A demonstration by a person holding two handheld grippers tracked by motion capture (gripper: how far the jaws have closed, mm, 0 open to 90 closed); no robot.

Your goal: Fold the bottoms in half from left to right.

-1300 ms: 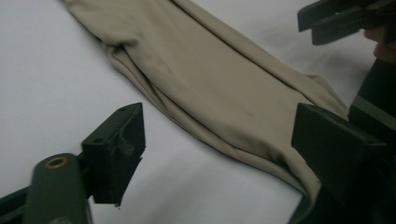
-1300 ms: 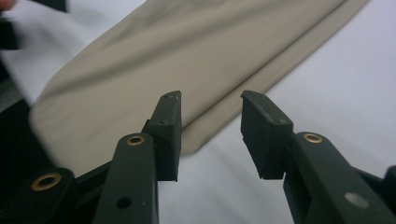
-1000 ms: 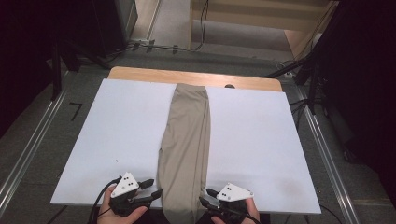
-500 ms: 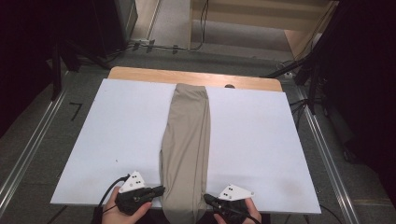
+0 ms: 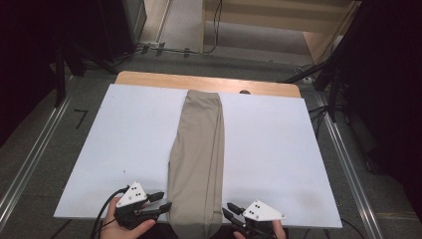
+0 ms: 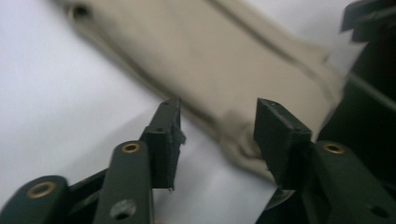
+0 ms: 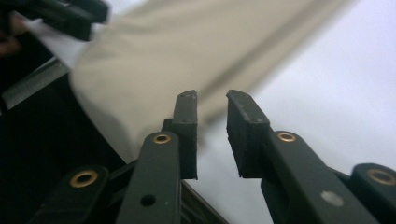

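White table board (image 5: 124, 139) holds folded beige trousers (image 5: 199, 149) lengthwise mid-board; left gripper (image 5: 160, 200) and right gripper (image 5: 230, 211), jaws just reopened and empty, flank the near end, probably regrasping it next.

From my seat the high view is evenly lit from above: the white board (image 5: 278, 149) is bright without glare and the room's edges fall into near black. It is soft and grainy. Both gripper views are blurred; the beige cloth (image 6: 224, 51) smears, and the board there washes to a pale bluish white.
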